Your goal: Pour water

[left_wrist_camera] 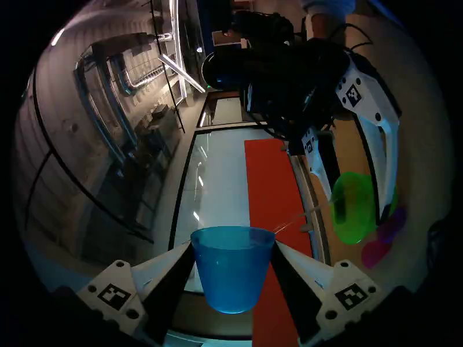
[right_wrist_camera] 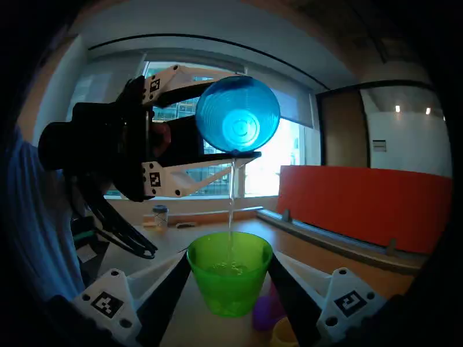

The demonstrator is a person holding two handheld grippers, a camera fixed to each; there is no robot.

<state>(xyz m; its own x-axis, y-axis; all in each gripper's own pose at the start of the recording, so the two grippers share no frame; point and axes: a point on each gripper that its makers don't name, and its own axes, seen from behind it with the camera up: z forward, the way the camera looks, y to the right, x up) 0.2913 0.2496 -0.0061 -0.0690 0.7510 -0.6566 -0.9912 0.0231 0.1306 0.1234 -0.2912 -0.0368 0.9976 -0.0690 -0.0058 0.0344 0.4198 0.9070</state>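
With left gripper (left_wrist_camera: 231,257) clamps tipped blue cup (right_wrist_camera: 237,114), at 12 o'clock above green cup (right_wrist_camera: 230,283); with right gripper (right_wrist_camera: 230,269) clamps that upright over the desk (right_wrist_camera: 324,260). Sends thin water stream (right_wrist_camera: 231,196) down. Seems partway: shallow water in, more to pour.

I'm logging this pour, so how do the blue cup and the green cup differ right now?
The blue cup is tipped over, the green cup upright. The blue cup sits higher and sheds a thin stream; the green cup below catches it. Both are translucent tapered cups.
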